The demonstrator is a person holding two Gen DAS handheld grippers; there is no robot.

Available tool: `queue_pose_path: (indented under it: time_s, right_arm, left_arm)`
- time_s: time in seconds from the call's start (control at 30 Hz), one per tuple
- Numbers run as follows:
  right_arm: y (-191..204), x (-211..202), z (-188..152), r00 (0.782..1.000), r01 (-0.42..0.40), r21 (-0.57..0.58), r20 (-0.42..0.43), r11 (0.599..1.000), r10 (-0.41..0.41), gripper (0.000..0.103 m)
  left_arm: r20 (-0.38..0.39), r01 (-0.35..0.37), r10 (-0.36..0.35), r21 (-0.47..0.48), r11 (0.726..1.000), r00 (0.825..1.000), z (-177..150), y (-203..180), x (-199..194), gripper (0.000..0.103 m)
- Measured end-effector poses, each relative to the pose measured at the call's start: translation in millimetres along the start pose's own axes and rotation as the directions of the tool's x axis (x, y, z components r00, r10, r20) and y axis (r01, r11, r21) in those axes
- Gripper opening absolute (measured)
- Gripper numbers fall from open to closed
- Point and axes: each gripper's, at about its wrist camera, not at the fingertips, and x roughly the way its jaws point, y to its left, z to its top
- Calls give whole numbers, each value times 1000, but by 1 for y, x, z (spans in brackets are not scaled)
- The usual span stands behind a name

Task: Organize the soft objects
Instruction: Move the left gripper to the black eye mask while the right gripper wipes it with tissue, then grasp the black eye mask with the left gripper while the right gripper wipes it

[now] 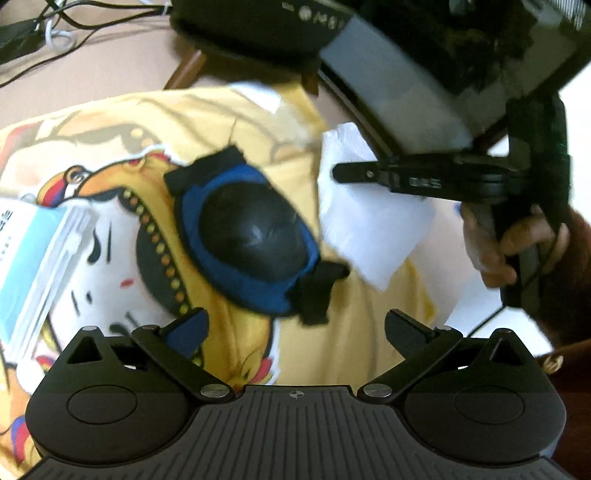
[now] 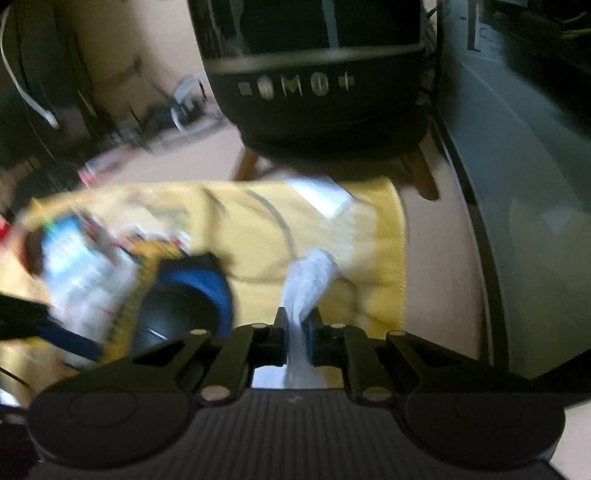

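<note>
A blue knee pad point(image 1: 251, 236) with a black cap lies on a yellow cartoon-print cushion point(image 1: 122, 122). My left gripper point(image 1: 295, 326) hangs open just in front of the pad, with nothing between its fingers. To the right, a white cloth point(image 1: 373, 229) hangs over the cushion's edge. My right gripper point(image 1: 343, 172), held by a hand point(image 1: 517, 243), comes in from the right and pinches it. In the right wrist view, the right gripper point(image 2: 295, 325) is shut on the white cloth point(image 2: 310, 280). There the knee pad point(image 2: 184, 302) lies to the left on the cushion point(image 2: 351, 229).
A blue-and-white pack point(image 1: 33, 254) rests on the cushion's left side. A black rounded device point(image 2: 314, 74) on wooden legs stands behind the cushion, with a grey panel point(image 2: 517, 221) to its right. Cables point(image 1: 55, 33) lie on the beige surface at the back left.
</note>
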Motion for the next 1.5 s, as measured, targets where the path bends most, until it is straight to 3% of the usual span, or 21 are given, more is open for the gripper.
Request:
queue_pose_path:
  time_s: [0.17, 0.27, 0.33, 0.37, 0.43, 0.53, 0.63, 0.73, 0.8, 0.93, 1.0, 1.07, 1.17, 1.27, 1.37, 1.5]
  right_arm:
    - [2, -11, 19, 984, -178, 107, 50, 978, 173, 11]
    - [-4, -1, 27, 933, -357, 235, 122, 904, 337, 12]
    - [-3, 13, 29, 908, -418, 270, 149, 867, 392, 13]
    - [2, 23, 29, 914, -406, 264, 140, 875, 382, 14]
    - [15, 42, 26, 946, -325, 219, 99, 920, 310, 14]
    - [36, 47, 16, 979, -197, 68, 64, 978, 193, 17]
    - [48, 39, 5, 997, -66, -60, 39, 996, 68, 42]
    - [54, 30, -4, 991, 133, -188, 35, 973, -129, 44]
    - [49, 24, -5, 985, 166, -200, -2, 966, -170, 44]
    - [55, 4, 8, 981, 151, -165, -96, 975, -168, 45]
    - [64, -4, 17, 985, 111, -155, -116, 982, -130, 54]
    - [69, -4, 22, 990, 43, -162, -122, 986, -64, 71]
    - [70, 12, 22, 995, 37, -181, -88, 983, -54, 72]
    - [55, 37, 18, 997, 10, -97, -72, 995, -17, 73]
    - [38, 47, 15, 994, -83, 45, -74, 996, 86, 73]
    - [37, 47, 4, 977, -173, 76, -111, 982, 180, 74]
  left_arm:
    - [1, -27, 27, 62, 998, 1000, 15, -15, 8, 103]
    - [29, -37, 34, 127, 991, 999, 27, -22, 5, 103]
    - [25, -56, 52, 172, 983, 998, 32, -23, 5, 103]
    - [10, -69, 69, 182, 981, 998, 34, -22, 7, 103]
    - [-32, -93, 100, 178, 980, 994, 31, -19, 12, 103]
    - [-71, -95, 109, 177, 980, 991, 22, -19, 16, 103]
    - [-79, -54, 68, 163, 985, 995, 13, -21, 17, 103]
    - [-75, -42, 54, 149, 988, 996, 9, -19, 19, 103]
    - [-77, -29, 39, 130, 991, 996, 7, -15, 19, 103]
    - [-81, 0, 4, 56, 998, 997, 5, -2, 10, 103]
    - [-90, 21, -20, 10, 1000, 996, 8, 4, 10, 103]
    - [-76, 45, -46, -20, 999, 996, 8, 10, 9, 103]
    - [-45, 61, -62, -32, 998, 997, 4, 12, 5, 103]
    - [-2, 68, -68, -5, 998, 998, -1, 12, 5, 103]
    - [-14, 42, -41, 33, 999, 999, -1, 8, 8, 103]
    - [-41, -10, 12, 58, 998, 999, 6, -1, 14, 103]
